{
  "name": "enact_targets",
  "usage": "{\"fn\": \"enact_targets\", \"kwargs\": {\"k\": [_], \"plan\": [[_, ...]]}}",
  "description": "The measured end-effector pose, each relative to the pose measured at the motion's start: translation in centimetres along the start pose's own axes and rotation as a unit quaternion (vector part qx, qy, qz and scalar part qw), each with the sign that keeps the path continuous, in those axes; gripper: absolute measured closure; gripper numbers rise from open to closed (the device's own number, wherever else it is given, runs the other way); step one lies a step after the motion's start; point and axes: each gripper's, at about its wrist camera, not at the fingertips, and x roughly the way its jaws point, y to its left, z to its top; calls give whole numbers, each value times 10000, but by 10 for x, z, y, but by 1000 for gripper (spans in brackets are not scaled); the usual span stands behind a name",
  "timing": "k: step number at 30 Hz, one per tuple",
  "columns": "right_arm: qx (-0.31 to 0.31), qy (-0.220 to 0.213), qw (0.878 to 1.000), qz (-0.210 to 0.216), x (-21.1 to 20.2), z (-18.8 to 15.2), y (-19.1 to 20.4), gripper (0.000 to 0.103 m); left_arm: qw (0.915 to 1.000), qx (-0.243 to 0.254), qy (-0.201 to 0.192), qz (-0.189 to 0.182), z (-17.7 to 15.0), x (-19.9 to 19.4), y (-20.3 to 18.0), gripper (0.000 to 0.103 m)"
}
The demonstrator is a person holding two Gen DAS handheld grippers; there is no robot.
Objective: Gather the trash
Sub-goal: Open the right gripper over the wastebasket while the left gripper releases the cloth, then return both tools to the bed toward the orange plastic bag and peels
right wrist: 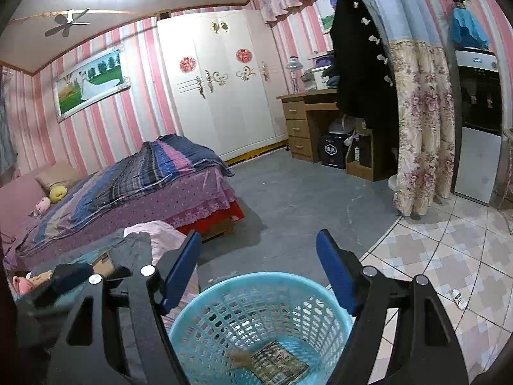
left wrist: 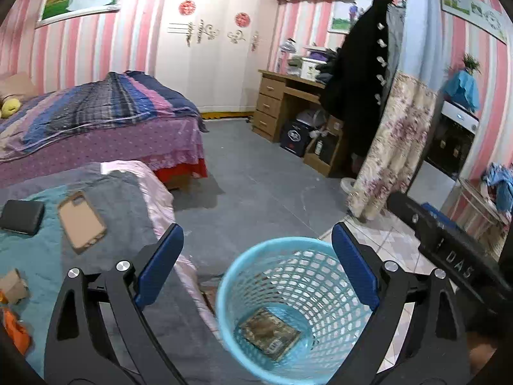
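A light blue mesh basket (left wrist: 320, 288) stands on the floor beside the low bed. A flat printed packet (left wrist: 269, 333) lies at its bottom. My left gripper (left wrist: 256, 228) hangs over the basket, open, with nothing between its blue pads. In the right wrist view the same basket (right wrist: 205, 301) holds the packet (right wrist: 279, 365), and a blurred brown scrap (right wrist: 239, 357) lies next to it. My right gripper (right wrist: 259, 233) is also above the basket, open and empty. Its black body (left wrist: 449, 256) shows at the right of the left wrist view.
On the grey and teal blanket lie a tan phone case (left wrist: 81, 221), a black wallet (left wrist: 22, 216), a cardboard piece (left wrist: 12, 285) and an orange item (left wrist: 16, 327). A small bottle (right wrist: 458, 298) lies on the tiled floor. A wooden desk (right wrist: 298, 122) and a floral curtain (right wrist: 423, 128) stand beyond.
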Motion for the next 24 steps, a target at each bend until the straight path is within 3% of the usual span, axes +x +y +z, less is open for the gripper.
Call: {"fn": "enact_targets", "kwargs": {"k": [5, 9, 11, 16, 22, 24], "plan": [[-227, -27, 9988, 424, -1, -1, 27, 29, 9972, -52, -321, 670, -1, -52, 54, 12], [-332, 109, 9924, 1184, 3, -8, 64, 29, 9865, -80, -357, 1594, -21, -101, 129, 12], [-353, 309, 9837, 1735, 9, -20, 95, 29, 9784, -160, -359, 2029, -31, -125, 167, 12], [-714, 775, 9635, 2462, 12, -51, 168, 29, 9497, -294, -227, 3109, -66, -181, 260, 12], [-1611, 1088, 9397, 2814, 4, -100, 266, 29, 9324, -1124, -178, 3429, -99, -214, 324, 12], [-1815, 1245, 9291, 2972, 0, -119, 297, 29, 9324, -1174, -101, 3418, -102, -213, 331, 12]]}}
